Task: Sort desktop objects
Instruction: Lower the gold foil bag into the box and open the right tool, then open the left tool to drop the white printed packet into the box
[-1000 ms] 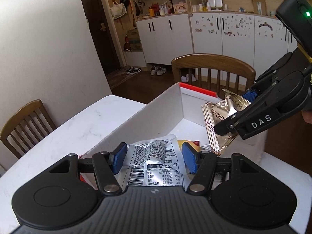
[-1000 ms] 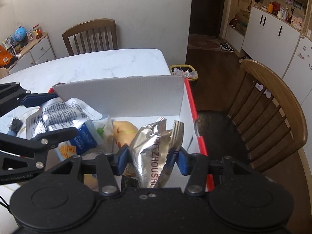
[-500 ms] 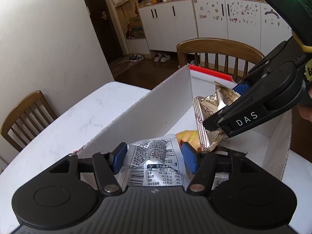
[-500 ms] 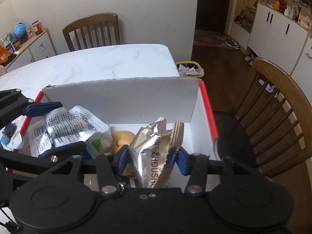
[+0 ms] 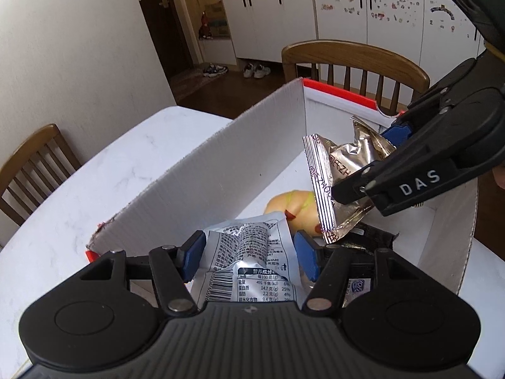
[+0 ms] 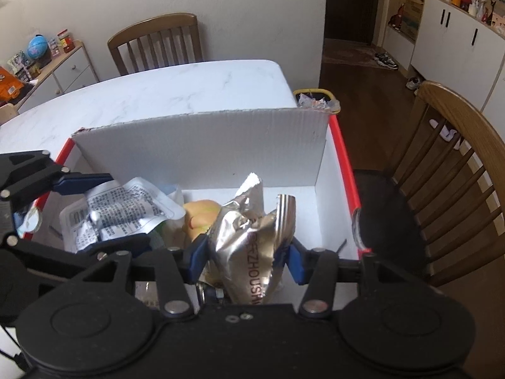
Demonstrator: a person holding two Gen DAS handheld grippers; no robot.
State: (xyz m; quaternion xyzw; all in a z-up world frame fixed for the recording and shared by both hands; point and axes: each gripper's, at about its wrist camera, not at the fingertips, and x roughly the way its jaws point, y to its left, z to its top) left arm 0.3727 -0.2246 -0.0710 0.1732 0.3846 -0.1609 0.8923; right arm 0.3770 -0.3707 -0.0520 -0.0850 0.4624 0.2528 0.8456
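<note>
Nearest the left wrist camera, the left claw [image 5: 247, 254] pinches a white printed snack packet [image 5: 249, 262] between its blue pads, the packet crumpled and hanging low inside the white cardboard box [image 5: 221, 170]. Just beside it, the right claw [image 6: 245, 260] has its pads pressed on a silver foil packet [image 6: 252, 246], which stands upright between them with its torn top pointing up; seen from the left wrist, that foil packet hangs over the box interior, its lower corner close to the things already lying there. Both packets are therefore inside the outline of the box but not yet let go, so this step looks nearly finished: only the release seems to be left. Under and behind the packets lie a yellow toy-like object [image 5: 293, 205] and some dark and pale wrappers that are too hidden to name, which suggests several items are sorted already. The far half of the box floor is bare. Beyond the box wall the white marble surface [image 6: 176, 94] shows nothing on it in these views, so little may remain to collect, though part of it is out of view. Farther off stand wooden chairs [image 6: 157, 44] and white cabinets.
</note>
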